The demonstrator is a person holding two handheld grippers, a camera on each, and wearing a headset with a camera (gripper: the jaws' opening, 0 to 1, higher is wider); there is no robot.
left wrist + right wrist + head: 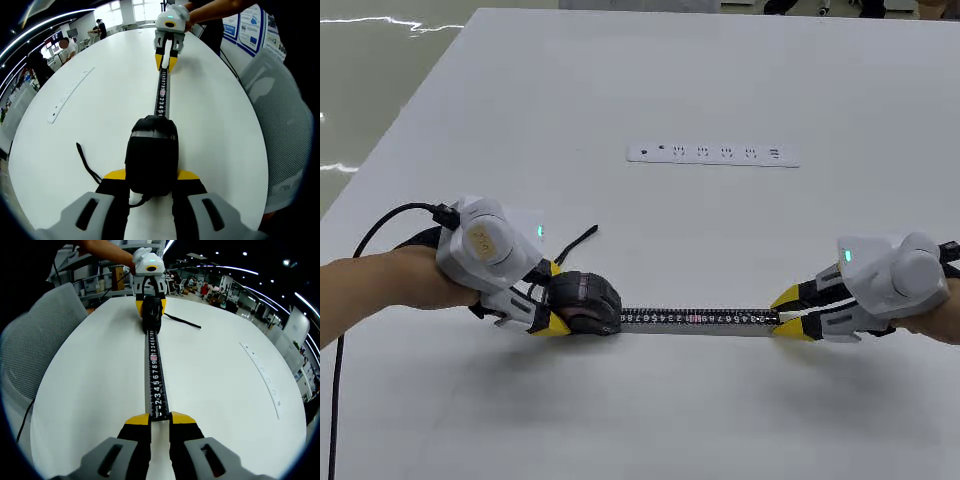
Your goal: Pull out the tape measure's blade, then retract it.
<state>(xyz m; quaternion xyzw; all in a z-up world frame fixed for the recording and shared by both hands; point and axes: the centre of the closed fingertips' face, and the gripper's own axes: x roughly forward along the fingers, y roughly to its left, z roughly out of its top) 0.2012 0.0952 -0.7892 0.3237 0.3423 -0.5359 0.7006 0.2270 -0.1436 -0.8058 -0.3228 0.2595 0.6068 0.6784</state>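
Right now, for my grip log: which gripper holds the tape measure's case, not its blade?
The left gripper, shut around the black case; the right gripper pinches the blade.

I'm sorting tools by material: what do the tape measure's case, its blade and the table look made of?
The case: likely black rubber-coated plastic, matte with a soft sheen. The blade: probably thin painted steel, black with white printed numerals. The table: smooth white laminate or similar, faintly glossy where light reflects.
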